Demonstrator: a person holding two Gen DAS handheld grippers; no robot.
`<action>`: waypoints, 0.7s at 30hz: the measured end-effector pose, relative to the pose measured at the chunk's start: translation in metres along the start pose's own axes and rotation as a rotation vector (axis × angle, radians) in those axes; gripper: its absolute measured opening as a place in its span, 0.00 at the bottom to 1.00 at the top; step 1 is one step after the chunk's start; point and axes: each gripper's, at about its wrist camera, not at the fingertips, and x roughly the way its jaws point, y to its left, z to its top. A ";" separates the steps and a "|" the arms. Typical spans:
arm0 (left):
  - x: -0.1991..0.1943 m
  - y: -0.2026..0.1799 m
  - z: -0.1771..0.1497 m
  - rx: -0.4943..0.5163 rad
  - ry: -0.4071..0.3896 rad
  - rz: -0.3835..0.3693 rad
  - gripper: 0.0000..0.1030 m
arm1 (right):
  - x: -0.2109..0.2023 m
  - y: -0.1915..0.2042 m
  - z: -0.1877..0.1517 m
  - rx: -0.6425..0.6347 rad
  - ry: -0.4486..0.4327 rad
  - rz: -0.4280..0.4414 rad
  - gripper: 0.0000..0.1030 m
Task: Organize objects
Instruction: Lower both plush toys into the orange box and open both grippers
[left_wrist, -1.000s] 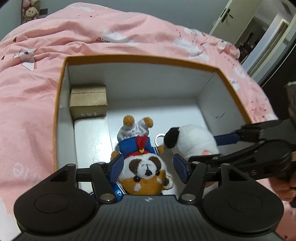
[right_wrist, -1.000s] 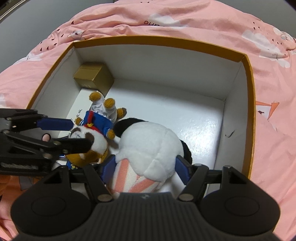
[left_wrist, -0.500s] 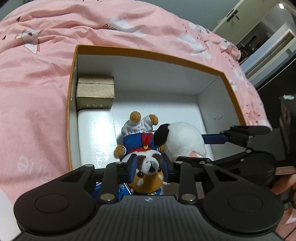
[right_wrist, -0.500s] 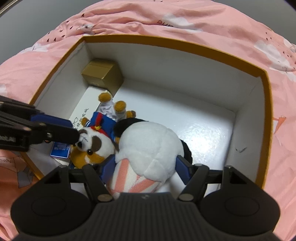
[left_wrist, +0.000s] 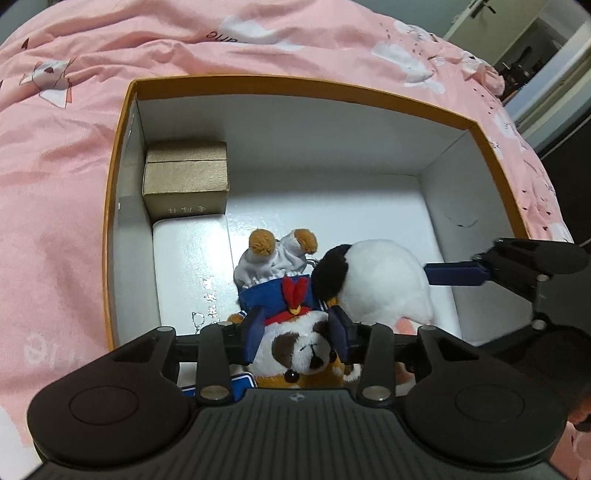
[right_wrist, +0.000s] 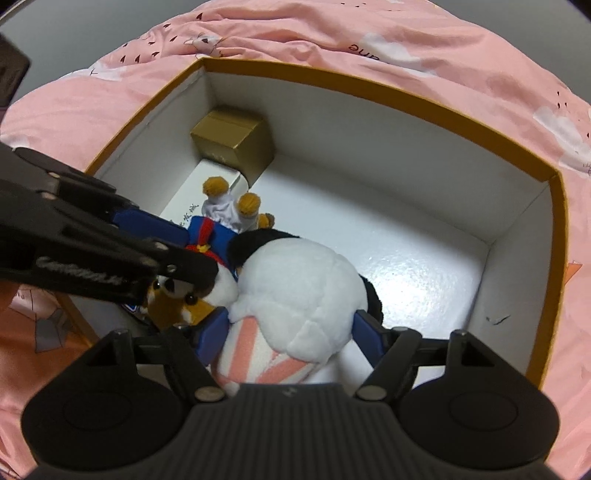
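Dog plush (left_wrist: 295, 325) between left tool (left_wrist: 297, 334), opening

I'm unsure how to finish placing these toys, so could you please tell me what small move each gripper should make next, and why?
Probably lift both grippers straight up out of the box. The dog plush and the white plush already lie on its floor, and the jaws of the left gripper and right gripper are opening around them, so retreating upward should avoid dragging either toy.
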 end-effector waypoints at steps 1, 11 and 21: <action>0.002 0.001 0.001 -0.008 0.003 0.002 0.47 | -0.001 -0.002 0.000 0.005 0.001 0.003 0.74; -0.001 0.000 0.001 0.018 0.088 -0.006 0.34 | -0.006 -0.030 -0.005 0.192 0.012 0.119 0.61; 0.009 -0.008 -0.003 0.040 0.067 0.033 0.35 | 0.006 -0.018 -0.011 0.188 -0.010 0.119 0.57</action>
